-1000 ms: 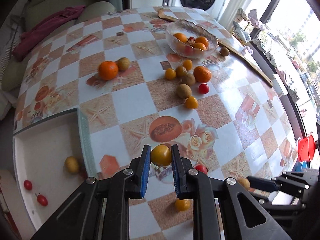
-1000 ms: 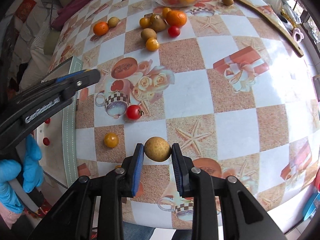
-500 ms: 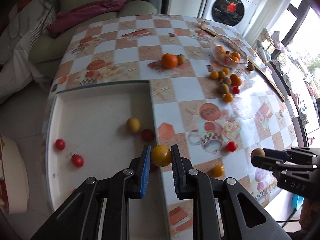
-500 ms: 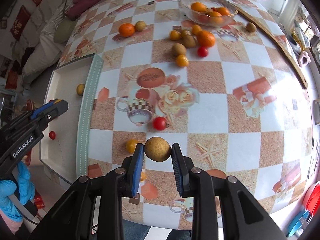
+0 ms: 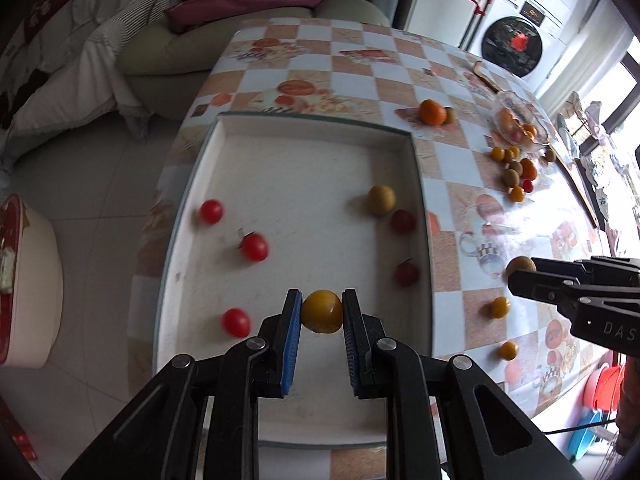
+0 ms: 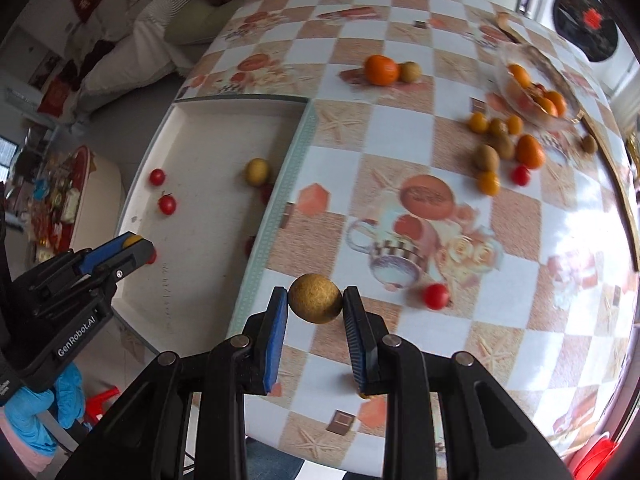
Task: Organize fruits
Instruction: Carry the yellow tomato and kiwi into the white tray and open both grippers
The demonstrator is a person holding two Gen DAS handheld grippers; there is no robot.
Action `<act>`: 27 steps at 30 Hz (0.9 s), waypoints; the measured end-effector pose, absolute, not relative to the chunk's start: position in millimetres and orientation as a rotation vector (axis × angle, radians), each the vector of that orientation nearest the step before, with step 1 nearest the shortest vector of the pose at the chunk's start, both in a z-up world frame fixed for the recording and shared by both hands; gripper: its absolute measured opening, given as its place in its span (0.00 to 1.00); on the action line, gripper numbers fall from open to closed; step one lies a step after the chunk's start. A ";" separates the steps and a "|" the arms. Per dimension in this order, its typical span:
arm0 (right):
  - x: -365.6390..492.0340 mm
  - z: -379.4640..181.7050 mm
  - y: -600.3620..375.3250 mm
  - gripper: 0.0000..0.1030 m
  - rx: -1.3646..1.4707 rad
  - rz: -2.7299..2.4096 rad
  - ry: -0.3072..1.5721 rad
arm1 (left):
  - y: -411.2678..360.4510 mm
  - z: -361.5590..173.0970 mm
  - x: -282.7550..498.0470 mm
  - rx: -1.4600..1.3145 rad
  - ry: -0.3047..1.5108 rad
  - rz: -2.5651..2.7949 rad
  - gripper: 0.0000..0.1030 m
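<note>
My left gripper (image 5: 321,312) is shut on a yellow cherry tomato (image 5: 322,311) and holds it above the near part of the white tray (image 5: 304,132). The tray holds several red cherry tomatoes (image 5: 253,247) and one tan round fruit (image 5: 381,199). My right gripper (image 6: 315,304) is shut on a tan round fruit (image 6: 315,298) above the table just right of the tray's rim (image 6: 280,204). The right gripper also shows in the left wrist view (image 5: 520,270), and the left gripper shows in the right wrist view (image 6: 134,246).
A glass bowl (image 6: 532,92) of oranges stands at the far right, with loose oranges, kiwis and tomatoes (image 6: 500,148) near it. An orange (image 6: 381,69) and a small fruit lie at the far middle. A red tomato (image 6: 436,296) lies near my right gripper. A sofa (image 5: 240,36) stands beyond the table.
My left gripper has carried the yellow tomato left, from over the table to over the tray. My right gripper has moved left with the tan fruit toward the tray's rim.
</note>
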State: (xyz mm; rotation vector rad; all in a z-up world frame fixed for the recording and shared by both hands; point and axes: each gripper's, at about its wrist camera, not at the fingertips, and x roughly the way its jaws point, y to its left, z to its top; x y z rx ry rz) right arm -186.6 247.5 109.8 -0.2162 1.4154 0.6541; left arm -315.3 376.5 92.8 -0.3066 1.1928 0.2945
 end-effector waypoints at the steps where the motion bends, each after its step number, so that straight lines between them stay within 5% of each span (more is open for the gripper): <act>1: -188.7 109.2 254.7 0.30 -0.225 0.667 1.416 | 380.4 91.4 -319.5 -0.313 1.197 0.305 0.21; 27: -205.6 54.5 360.7 0.30 -0.335 0.776 1.530 | 404.2 29.5 -345.4 -0.329 1.335 0.365 0.21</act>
